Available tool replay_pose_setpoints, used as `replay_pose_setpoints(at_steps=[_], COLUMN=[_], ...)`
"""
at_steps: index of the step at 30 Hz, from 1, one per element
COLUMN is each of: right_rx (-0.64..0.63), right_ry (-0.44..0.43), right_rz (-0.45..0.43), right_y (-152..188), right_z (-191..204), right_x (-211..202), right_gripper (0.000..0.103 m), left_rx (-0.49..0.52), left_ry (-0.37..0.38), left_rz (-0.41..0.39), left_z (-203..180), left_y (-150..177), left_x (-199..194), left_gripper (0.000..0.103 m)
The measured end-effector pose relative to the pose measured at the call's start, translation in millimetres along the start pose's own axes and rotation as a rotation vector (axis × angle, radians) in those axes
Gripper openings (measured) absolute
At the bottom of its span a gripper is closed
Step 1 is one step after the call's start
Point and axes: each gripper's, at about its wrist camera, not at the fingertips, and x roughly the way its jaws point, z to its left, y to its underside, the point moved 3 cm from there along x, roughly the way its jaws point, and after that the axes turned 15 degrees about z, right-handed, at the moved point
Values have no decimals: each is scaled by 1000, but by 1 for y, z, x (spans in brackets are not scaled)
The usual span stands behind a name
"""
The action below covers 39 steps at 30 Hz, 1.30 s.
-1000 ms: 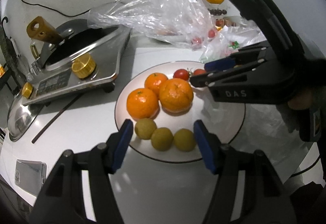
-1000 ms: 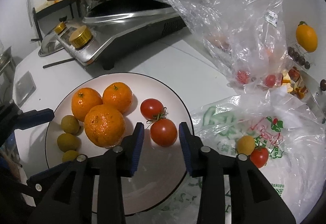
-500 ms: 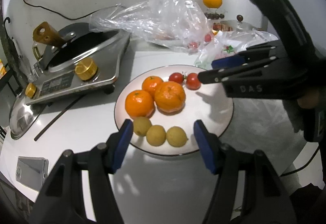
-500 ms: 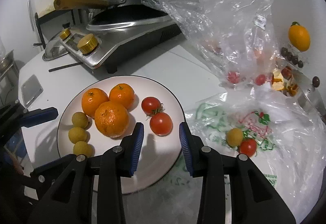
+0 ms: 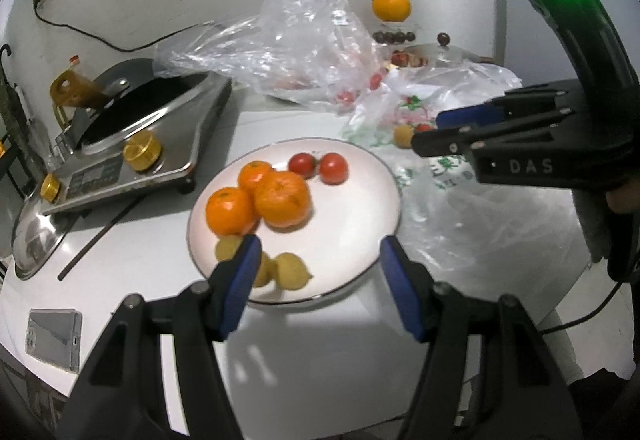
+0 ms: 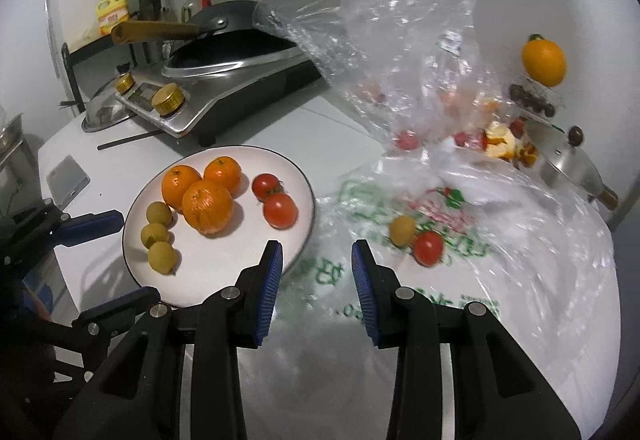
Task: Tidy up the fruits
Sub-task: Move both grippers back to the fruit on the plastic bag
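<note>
On the left of the right wrist view: a white plate point(image 6: 224, 264) on the table point(image 6: 280, 128), with three small yellow-green fruits point(image 6: 154, 235) in a row, three oranges point(image 6: 207, 206) bunched up, then two tomatoes point(image 6: 280, 210). Further right, on the printed plastic bag point(image 6: 472, 272): one more yellow-green fruit point(image 6: 403, 230) touching one more tomato point(image 6: 428, 248). Probably next to go onto the plate.

Tomato: light, smooth, slippery, soft enough to squash. Best held gently around its round middle. Little fruit: firmer, but rolls away easily.

Left gripper point(image 5: 320, 280) above the near plate edge: jaws wide apart, holding nothing. Right gripper point(image 6: 317, 276) above the bag by the plate edge: jaws apart too, holding nothing.
</note>
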Motion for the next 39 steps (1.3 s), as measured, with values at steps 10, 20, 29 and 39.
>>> replay_pose_setpoints(at_steps=[10, 20, 29, 39], right_rx=[56, 93, 87, 68], right_ry=[5, -8, -26, -54], right_rz=[-8, -16, -19, 2], right_y=[26, 34, 24, 10], right_z=[-33, -63, -80, -91], right_x=[-11, -8, 1, 23], right_gripper=[38, 38, 38, 38], left_rx=[35, 43, 42, -20], left_ry=[6, 7, 19, 35], left_rz=[10, 34, 34, 39], left_z=[-29, -44, -51, -44], left_y=[-6, -20, -44, -66], left_x=[-2, 7, 19, 39], left_gripper=[63, 63, 63, 63])
